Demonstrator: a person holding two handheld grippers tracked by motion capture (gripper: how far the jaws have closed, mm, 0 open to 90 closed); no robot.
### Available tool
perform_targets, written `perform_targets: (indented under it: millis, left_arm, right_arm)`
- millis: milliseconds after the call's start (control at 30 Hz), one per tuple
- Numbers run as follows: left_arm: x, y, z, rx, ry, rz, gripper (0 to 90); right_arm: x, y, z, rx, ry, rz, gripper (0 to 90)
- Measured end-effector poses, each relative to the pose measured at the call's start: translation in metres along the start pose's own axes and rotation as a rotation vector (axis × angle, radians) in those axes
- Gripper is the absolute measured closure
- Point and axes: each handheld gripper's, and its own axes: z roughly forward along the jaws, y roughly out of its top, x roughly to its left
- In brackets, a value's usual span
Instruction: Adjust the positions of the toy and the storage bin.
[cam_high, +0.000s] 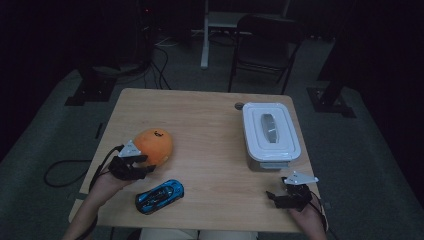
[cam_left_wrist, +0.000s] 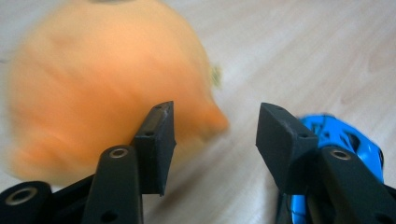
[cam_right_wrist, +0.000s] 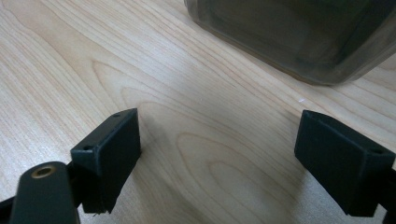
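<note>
An orange plush ball (cam_high: 154, 145) rests on the wooden table (cam_high: 200, 120) at the left. My left gripper (cam_high: 142, 166) sits right against its near side, jaws open with nothing between them. In the left gripper view the plush ball (cam_left_wrist: 102, 88) looms blurred beyond the left jaw and my left gripper (cam_left_wrist: 215, 140) stands open. A blue toy car (cam_high: 160, 195) lies near the front edge; the same blue car (cam_left_wrist: 341, 140) peeks out behind the right jaw. My right gripper (cam_high: 278, 196) rests open at the front right, just short of a lidded container (cam_high: 270, 134). The right gripper (cam_right_wrist: 217, 154) is wide open over bare wood.
The white-lidded container's translucent wall (cam_right_wrist: 299, 37) stands close ahead of the right jaws. Beyond the table's far edge are a folding chair (cam_high: 265, 45), a white stand leg (cam_high: 205, 35) and floor cables (cam_high: 160, 70).
</note>
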Motion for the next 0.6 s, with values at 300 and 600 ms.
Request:
perform_targets:
  millis: [300,600]
  left_arm:
    - [0.025,0.027,0.009,-0.024,0.105,-0.085,27.1]
    - [0.036,0.027,0.038,0.069,0.113,-0.131,15.3]
  right_arm:
    - [0.0,0.0,0.0,0.0,0.0,0.0,14.0]
    - [0.0,0.0,0.0,0.0,0.0,0.0,13.9]
